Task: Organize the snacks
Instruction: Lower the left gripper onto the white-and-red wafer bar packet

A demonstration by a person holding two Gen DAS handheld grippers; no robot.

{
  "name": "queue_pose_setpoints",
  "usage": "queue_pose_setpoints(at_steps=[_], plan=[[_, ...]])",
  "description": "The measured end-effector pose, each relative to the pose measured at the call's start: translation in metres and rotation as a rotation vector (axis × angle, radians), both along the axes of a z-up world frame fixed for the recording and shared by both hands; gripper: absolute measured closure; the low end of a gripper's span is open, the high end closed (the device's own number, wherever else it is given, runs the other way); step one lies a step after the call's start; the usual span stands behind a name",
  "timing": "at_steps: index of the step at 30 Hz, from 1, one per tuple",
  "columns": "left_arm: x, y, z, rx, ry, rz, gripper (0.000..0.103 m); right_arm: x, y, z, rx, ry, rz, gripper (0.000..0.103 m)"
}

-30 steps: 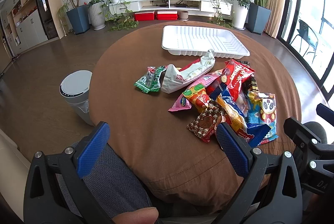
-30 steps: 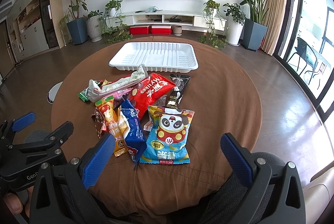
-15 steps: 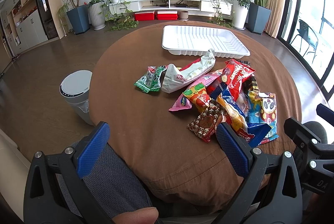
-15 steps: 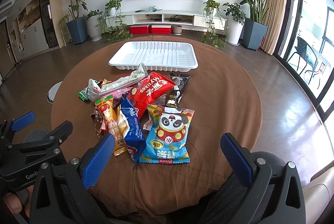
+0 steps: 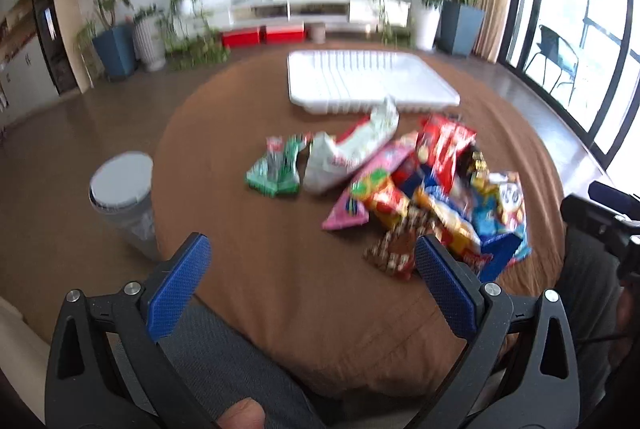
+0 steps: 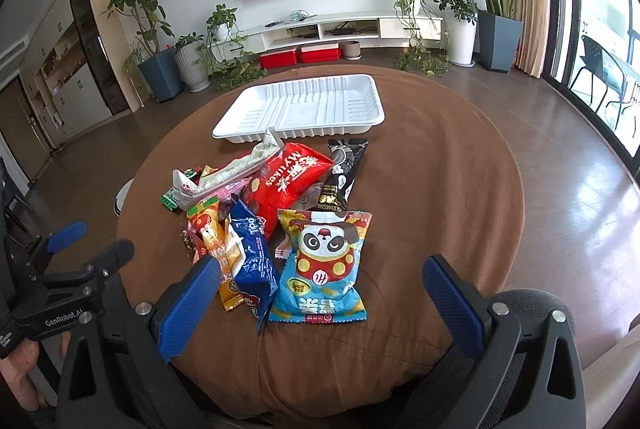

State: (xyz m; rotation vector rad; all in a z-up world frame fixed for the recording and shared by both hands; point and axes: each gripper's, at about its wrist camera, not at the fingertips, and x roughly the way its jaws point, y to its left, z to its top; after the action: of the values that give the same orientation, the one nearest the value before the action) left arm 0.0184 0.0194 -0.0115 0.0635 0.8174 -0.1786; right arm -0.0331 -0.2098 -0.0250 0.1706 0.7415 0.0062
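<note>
We held the right hand-held gripper [image 6: 320, 293] spread wide and empty, low at the near edge of the round brown surface [image 6: 440, 197], and the panda snack bag [image 6: 324, 265] lay straight ahead of it, nearly between the fingers, its long axis running away from us toward the white tray [image 6: 304, 109]. The left hand-held gripper [image 5: 312, 285] was likewise apart and holding nothing; the heap sat ahead and to its right, so we judged the right hand nearer to the panda bag. A blue packet [image 6: 252, 253] touched that bag's left side, and a red bag [image 6: 288, 177] and a black packet [image 6: 344, 173] lay between it and the tray.
</note>
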Motion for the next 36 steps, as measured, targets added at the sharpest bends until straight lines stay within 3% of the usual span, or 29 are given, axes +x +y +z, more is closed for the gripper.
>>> queue_pose_setpoints(at_steps=[5,9,12,16,18,20,22,26,29,30,31,36], plan=[[0.017,0.011,-0.004,-0.018,0.03,0.027,0.0,0.011,-0.014,-0.008,0.183,0.047,0.025,0.0],[0.029,0.01,-0.007,-0.064,0.059,-0.031,0.0,0.015,-0.028,-0.015,0.354,0.054,0.047,0.0],[0.037,0.001,-0.006,-0.078,0.05,-0.066,0.0,0.02,-0.031,-0.016,0.38,0.083,0.084,0.001],[0.052,-0.009,0.005,-0.086,0.023,-0.168,0.001,0.025,-0.036,-0.016,0.343,0.113,0.08,0.002],[0.06,-0.016,0.015,-0.044,-0.002,-0.235,0.005,0.028,-0.04,-0.018,0.339,0.13,0.067,0.002],[0.078,-0.026,0.02,0.029,-0.005,-0.309,0.022,0.031,-0.044,-0.023,0.332,0.147,0.053,0.002],[0.094,-0.034,0.021,0.072,0.031,-0.358,0.048,0.032,-0.044,-0.026,0.321,0.16,0.045,0.003],[0.125,-0.057,0.019,0.141,0.074,-0.448,0.053,0.035,-0.045,-0.027,0.263,0.174,0.026,0.007],[0.146,-0.079,0.005,0.229,0.143,-0.527,0.057,0.034,-0.046,-0.027,0.241,0.171,0.028,0.027],[0.153,-0.081,-0.002,0.248,0.179,-0.555,0.065,0.034,-0.047,-0.026,0.239,0.173,0.028,0.032],[0.155,-0.085,-0.008,0.266,0.198,-0.574,0.069,0.034,-0.048,-0.027,0.241,0.171,0.029,0.033],[0.17,-0.103,-0.031,0.383,0.267,-0.642,0.069,0.034,-0.048,-0.026,0.24,0.154,0.04,0.035]])
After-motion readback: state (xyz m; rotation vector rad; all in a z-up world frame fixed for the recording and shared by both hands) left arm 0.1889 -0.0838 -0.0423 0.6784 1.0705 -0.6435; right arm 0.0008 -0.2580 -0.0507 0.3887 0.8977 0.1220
